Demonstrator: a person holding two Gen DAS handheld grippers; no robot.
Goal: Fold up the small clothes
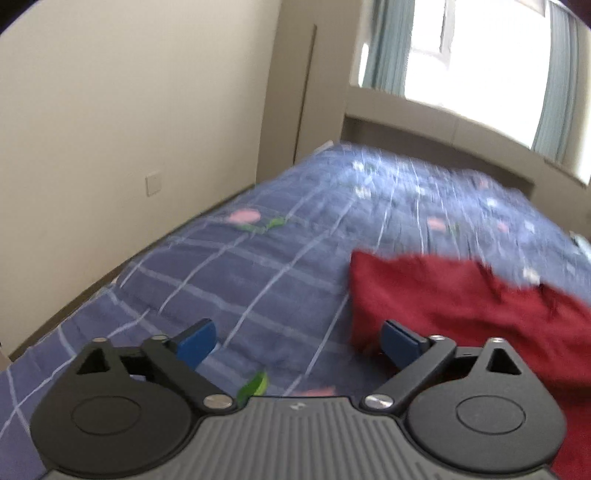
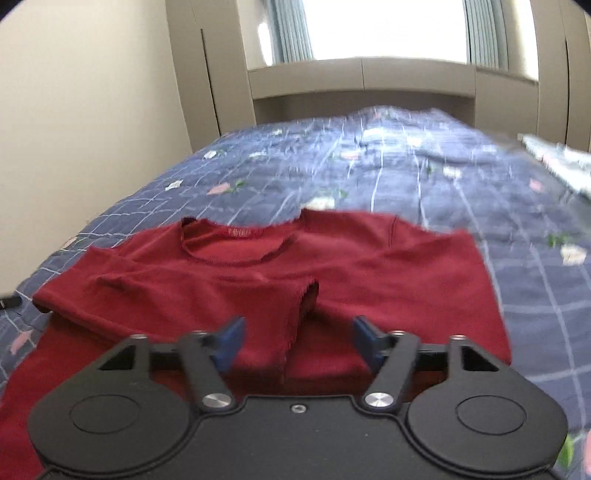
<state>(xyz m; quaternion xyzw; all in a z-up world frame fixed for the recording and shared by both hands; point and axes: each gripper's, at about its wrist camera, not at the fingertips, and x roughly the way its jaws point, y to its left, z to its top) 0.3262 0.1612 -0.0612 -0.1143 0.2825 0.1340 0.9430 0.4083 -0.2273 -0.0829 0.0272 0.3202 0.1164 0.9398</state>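
Note:
A dark red long-sleeved shirt lies flat on a blue checked bedspread, neck opening away from me. One sleeve is folded across its chest, cuff end near the middle. My right gripper hovers low over the shirt's near part, open, with the sleeve's cuff end below the gap and nothing pinched. In the left wrist view the shirt fills the right side. My left gripper is open wide over bare bedspread, its right pad at the shirt's left edge.
A cream wall runs along the bed's left side. Beige cabinets and a bright curtained window stand beyond the bed's far end. A pale patterned cloth lies at the bed's right edge. A dark object rests at the left bed edge.

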